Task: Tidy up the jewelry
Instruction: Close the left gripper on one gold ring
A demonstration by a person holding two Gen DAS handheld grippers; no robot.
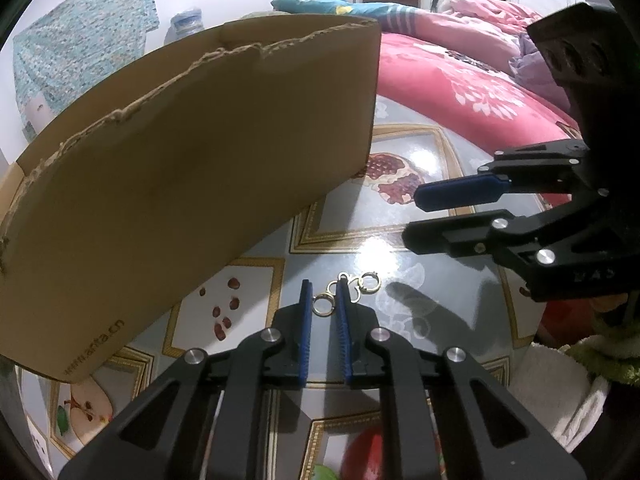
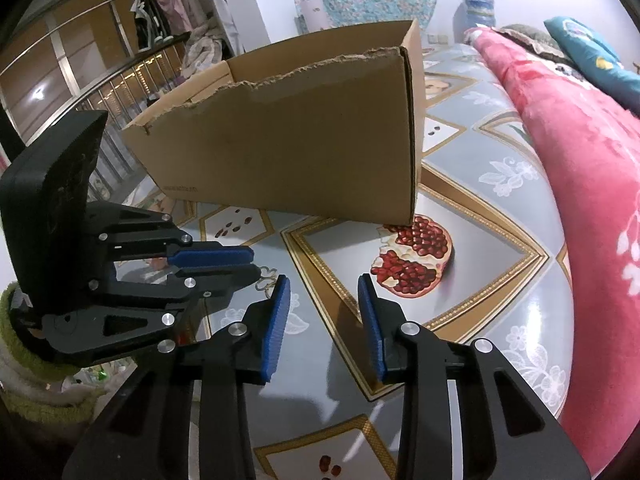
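The left gripper [image 1: 325, 294] points down at the patterned tabletop [image 1: 360, 252], its blue pads drawn narrow around a small gold ring of the jewelry [image 1: 347, 292] — a short run of gold rings and clasps lying on the glossy surface just in front of the cardboard box [image 1: 192, 168]. In the left wrist view one ring sits between the pads and the rest trails to the right of the right-hand pad; whether the pads actually press on the metal cannot be told from here. The right wrist view shows the same left gripper [image 2: 256, 264] from the side, its jaws nearly together, with only a glint of the jewelry [image 2: 266, 280] at its tip.

The right gripper [image 2: 324, 300] hovers with its jaws standing apart and nothing between them — only the tabletop [image 2: 500, 240] and a printed pomegranate [image 2: 412, 260] show through the gap. From the left wrist view, the right gripper [image 1: 412, 216] comes in from the right, above the surface and clear of the jewelry.

Only the right wrist view shows the cardboard box [image 2: 300, 140] as open-topped with a torn rim. A pink blanket [image 2: 592, 200] borders the table on its far side.
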